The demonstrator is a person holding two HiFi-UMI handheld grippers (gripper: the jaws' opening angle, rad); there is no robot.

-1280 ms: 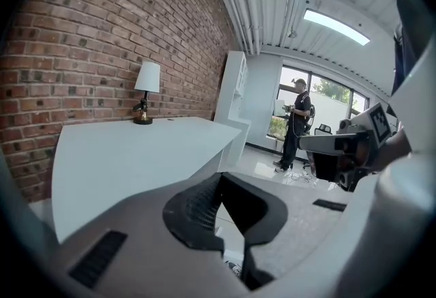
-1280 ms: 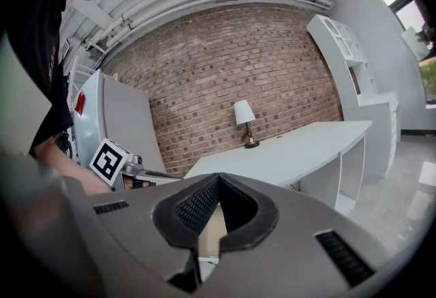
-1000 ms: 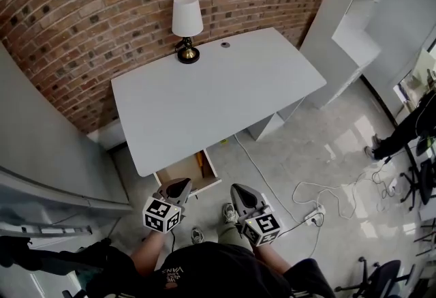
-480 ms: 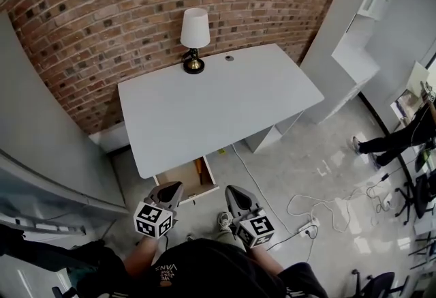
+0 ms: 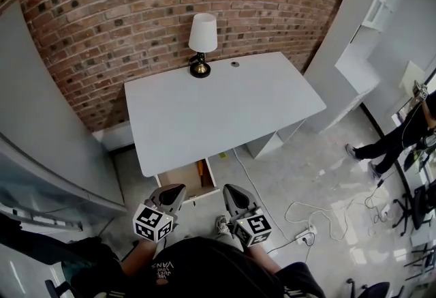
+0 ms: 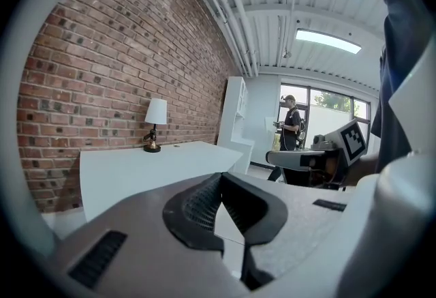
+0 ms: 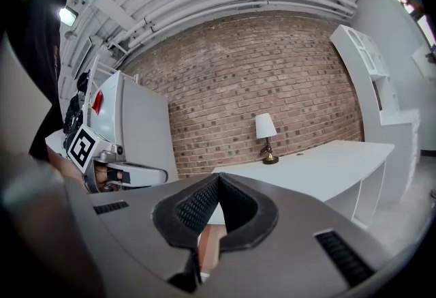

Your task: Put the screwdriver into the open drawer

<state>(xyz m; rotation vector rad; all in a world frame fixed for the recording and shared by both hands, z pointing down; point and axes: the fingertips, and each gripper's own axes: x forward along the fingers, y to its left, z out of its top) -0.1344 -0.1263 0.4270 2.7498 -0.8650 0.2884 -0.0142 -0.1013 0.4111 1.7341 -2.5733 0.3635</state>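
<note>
The person is holding two grippers low at the 6 o'clock edge of the head view. They are side by side, a little apart, and both are pointing toward 12 o'clock. The left gripper [image 5: 174, 191] is showing its grey jaws pressed together at the tips with nothing between them. The right gripper [image 5: 229, 191] is likewise showing its jaws together and empty.

Just beyond the tips, the shallow wooden open drawer [image 5: 178, 179] is jutting out from the 6 o'clock edge of the plain white rectangular desk [image 5: 218, 106]. The screwdriver [image 5: 201, 170] is appearing only as a thin orange streak, lying inside the drawer along its 3 o'clock wall, apart from both grippers.

A small table lamp with a white shade and brass base [image 5: 202, 44] is standing at the desk's 12 o'clock edge, in front of the red brick wall [image 5: 122, 10]. A white cable with a power strip [image 5: 303, 220] is trailing over the pale floor toward 4 o'clock.
</note>
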